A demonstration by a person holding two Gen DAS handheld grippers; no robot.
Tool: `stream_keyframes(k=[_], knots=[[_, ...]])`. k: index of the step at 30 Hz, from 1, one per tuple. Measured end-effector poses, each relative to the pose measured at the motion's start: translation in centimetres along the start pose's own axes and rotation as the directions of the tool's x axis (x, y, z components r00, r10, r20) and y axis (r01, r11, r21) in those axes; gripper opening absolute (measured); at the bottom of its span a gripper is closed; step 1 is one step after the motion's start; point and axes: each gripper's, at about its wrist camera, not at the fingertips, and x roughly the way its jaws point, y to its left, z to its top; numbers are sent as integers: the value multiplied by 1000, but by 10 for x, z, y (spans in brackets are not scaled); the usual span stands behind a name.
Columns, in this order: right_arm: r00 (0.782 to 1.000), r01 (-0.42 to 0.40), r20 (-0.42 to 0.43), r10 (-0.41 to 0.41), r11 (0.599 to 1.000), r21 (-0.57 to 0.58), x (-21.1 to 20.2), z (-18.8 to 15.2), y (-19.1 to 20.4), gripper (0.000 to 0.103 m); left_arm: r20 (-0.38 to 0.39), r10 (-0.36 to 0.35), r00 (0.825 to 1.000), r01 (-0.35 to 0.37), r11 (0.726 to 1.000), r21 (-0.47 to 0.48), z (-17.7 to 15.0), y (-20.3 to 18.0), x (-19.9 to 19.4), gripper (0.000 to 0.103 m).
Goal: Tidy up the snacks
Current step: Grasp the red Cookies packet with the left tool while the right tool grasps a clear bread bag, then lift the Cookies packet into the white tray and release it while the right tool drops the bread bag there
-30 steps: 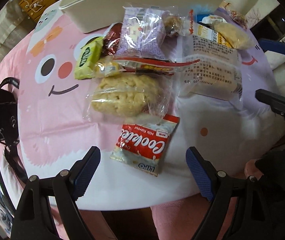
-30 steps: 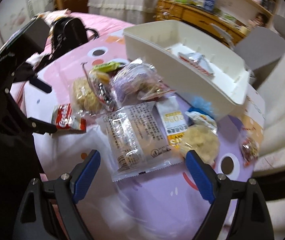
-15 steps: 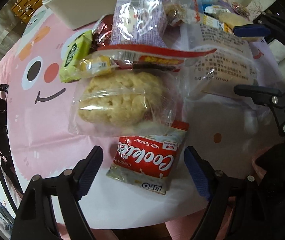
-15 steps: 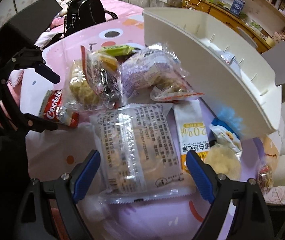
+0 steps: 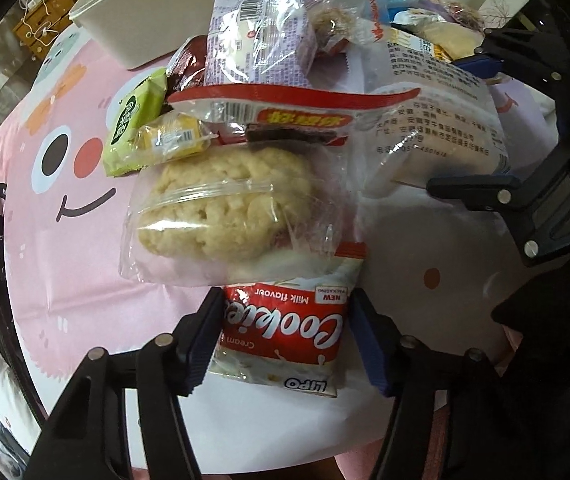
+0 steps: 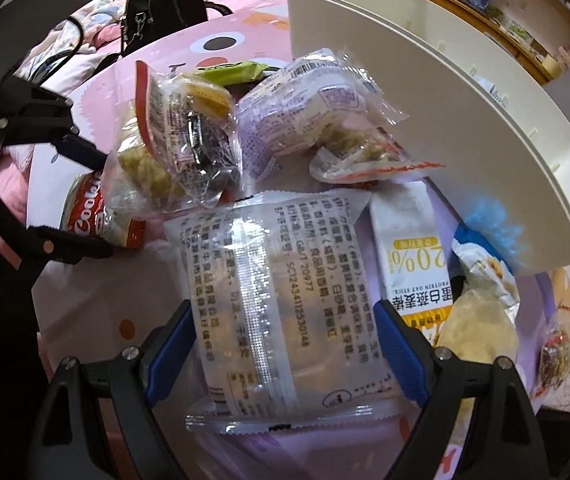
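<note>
A pile of snack packs lies on a pink cartoon tablecloth. My left gripper [image 5: 285,336] has its blue pads against both sides of a red-and-white Cookies pack [image 5: 285,332], which lies on the table below a clear bag with a pale rice cake [image 5: 225,204]. My right gripper [image 6: 285,352] straddles a large clear pack with printed text [image 6: 277,304]; its pads stand at the pack's edges, jaws still wide. A white organizer tray [image 6: 445,92] stands behind the pile, and it also shows in the left wrist view [image 5: 133,16].
Other packs in the pile: a purple one [image 6: 309,116], a green one [image 5: 133,120], a red-edged one [image 5: 285,108], a yellow-white oat stick box [image 6: 413,264]. A black bag [image 6: 161,4] sits at the far left. The table's edge is just below both grippers.
Both grippers moved forward and down onto the pile. The left jaws narrowed onto the Cookies pack. The right jaws came down around the large clear pack.
</note>
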Motion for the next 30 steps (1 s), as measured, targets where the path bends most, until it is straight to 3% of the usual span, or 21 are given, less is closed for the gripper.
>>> stream_keyframes(k=[7,17,25,30], knots=[[1000,-8,-15,10,994,105,2,2,-6,86,24,12,1000,-12,1000,-9,-9,-2,-5,44],[1000,7,-1,-6,984,175,-4,3,-4,71,17,21,1000,-20,1000,-18,-24,-17,-12,44],[1000,-22,-11,25,964,266,-14,-7,-5,68,27,36,999,-35,999,-30,-45,-27,-25,44],[999,-33,5,32,954,299,-28,-15,-3,68,41,42,998,-37,994,-102,-61,-28,-37,44]])
